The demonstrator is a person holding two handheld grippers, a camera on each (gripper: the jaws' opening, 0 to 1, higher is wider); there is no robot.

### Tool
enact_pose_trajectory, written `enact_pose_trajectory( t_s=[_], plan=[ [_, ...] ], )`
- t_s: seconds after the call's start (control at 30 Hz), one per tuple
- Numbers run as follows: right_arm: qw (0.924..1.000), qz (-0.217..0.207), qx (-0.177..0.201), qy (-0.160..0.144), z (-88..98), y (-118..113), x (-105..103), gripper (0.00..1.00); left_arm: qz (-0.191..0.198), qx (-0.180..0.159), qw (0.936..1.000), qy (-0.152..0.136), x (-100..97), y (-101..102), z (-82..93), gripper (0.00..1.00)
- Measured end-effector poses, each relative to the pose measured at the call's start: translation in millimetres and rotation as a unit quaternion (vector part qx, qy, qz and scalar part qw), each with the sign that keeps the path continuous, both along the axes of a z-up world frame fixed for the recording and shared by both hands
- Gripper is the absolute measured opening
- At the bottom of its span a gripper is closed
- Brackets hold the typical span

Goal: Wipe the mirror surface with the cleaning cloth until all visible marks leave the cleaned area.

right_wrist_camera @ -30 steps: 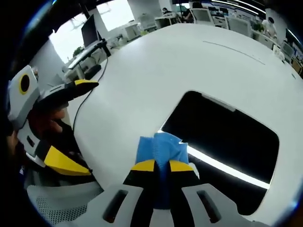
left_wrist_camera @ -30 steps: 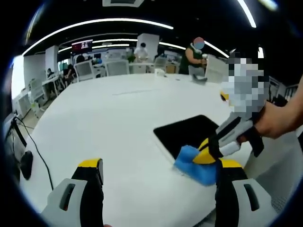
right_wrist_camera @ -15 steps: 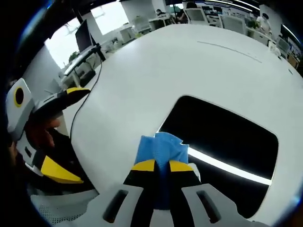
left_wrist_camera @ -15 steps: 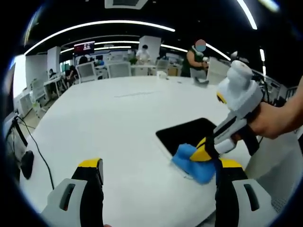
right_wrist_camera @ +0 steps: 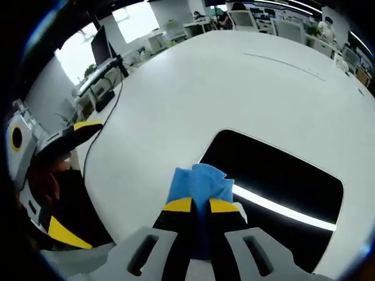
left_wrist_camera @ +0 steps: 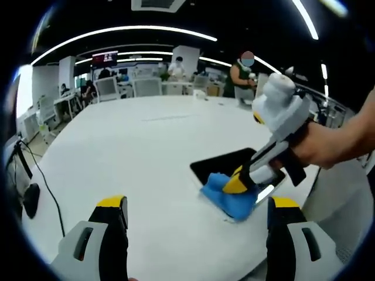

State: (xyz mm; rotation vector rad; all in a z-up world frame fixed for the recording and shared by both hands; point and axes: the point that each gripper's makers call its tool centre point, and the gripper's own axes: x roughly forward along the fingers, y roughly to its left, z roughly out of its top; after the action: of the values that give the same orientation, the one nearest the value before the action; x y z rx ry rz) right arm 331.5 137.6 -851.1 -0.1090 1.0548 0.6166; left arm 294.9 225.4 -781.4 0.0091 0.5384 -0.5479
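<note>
In the left gripper view, the left claw (left_wrist_camera: 196, 213) rises from the bottom with its 2 yellow-tipped jaws spread wide, nothing between them, hovering over the broad white round bench (left_wrist_camera: 135, 146). Beyond it a flat dark rectangular mirror (left_wrist_camera: 225, 165) lies on the bench toward the right. The right claw (left_wrist_camera: 235, 182), held by a person's hand (left_wrist_camera: 319, 146), comes in from the right and presses a folded blue cleaning cloth (left_wrist_camera: 225, 196) down at the near corner of the mirror, the cloth lying partly on the glass and partly on the bench. In the background stand office desks, chairs and several people

In the right gripper view, the right claw (right_wrist_camera: 200, 205) has its 2 black jaws with yellow tips pressed together on the blue cloth (right_wrist_camera: 199, 182), which sits at the mirror's (right_wrist_camera: 275, 181) left near edge. A bright strip of light reflects in the dark glass. The left claw (right_wrist_camera: 82, 127) shows at the left, above the bench edge
</note>
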Motion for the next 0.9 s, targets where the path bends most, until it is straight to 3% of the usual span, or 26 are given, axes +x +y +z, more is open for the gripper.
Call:
enact_pose_trajectory(
  t_s=[0.9],
  plan=[
    [0.9998,-0.013,-0.012,-0.012,0.4,3.3,60.6,0.03,0.01,-0.008,0.9999,0.004,-2.8,8.0,-3.0,1.0]
  ],
)
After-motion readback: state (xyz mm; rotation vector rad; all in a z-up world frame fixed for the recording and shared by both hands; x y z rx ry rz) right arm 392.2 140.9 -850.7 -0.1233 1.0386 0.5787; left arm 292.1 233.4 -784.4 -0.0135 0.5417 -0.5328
